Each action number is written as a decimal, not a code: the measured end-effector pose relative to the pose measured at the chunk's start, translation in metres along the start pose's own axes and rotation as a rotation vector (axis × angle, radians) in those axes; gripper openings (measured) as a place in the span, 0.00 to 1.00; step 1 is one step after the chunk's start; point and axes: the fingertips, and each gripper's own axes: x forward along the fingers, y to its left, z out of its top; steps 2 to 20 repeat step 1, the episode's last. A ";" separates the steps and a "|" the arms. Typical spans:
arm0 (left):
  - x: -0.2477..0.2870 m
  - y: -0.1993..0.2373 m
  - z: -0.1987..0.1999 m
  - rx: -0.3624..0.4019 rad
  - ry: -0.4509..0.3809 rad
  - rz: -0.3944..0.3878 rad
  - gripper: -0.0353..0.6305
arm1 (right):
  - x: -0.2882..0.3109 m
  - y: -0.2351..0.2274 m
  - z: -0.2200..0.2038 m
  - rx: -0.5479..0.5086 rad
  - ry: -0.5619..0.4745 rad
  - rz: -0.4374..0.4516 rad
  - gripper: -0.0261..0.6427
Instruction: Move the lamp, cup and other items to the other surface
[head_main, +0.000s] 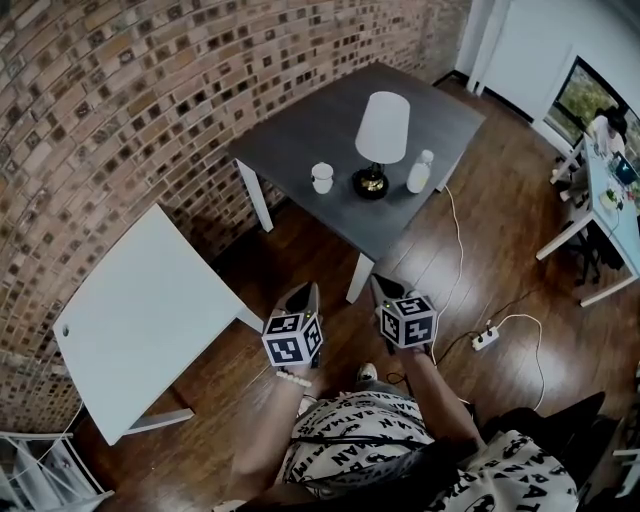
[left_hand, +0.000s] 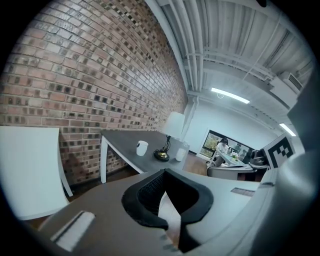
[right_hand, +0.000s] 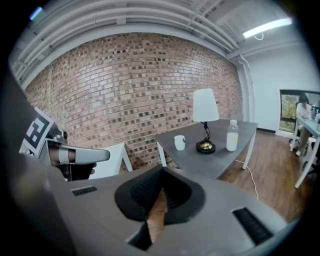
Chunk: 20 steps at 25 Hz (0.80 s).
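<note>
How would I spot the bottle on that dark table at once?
Find the dark grey square table beside the brick wall. Three things stand in a row there; the pale plastic bottle is right of the white-shaded lamp, tall and capped, unlike the squat white cup.

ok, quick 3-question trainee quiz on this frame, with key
1. How many items stand on the dark table?
2. True or false: in the head view, the cup stands right of the lamp.
3. Which holds something: A left gripper, B right gripper, C neither?
Key: 1 three (lamp, cup, bottle). 2 false, it stands left of the lamp. 3 C, both shut and empty.
</note>
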 end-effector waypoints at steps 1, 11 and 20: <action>0.001 -0.001 0.000 0.000 -0.001 0.000 0.06 | -0.001 -0.001 0.000 -0.002 -0.002 0.002 0.04; 0.001 -0.001 0.000 0.000 -0.001 0.000 0.06 | -0.001 -0.001 0.000 -0.002 -0.002 0.002 0.04; 0.001 -0.001 0.000 0.000 -0.001 0.000 0.06 | -0.001 -0.001 0.000 -0.002 -0.002 0.002 0.04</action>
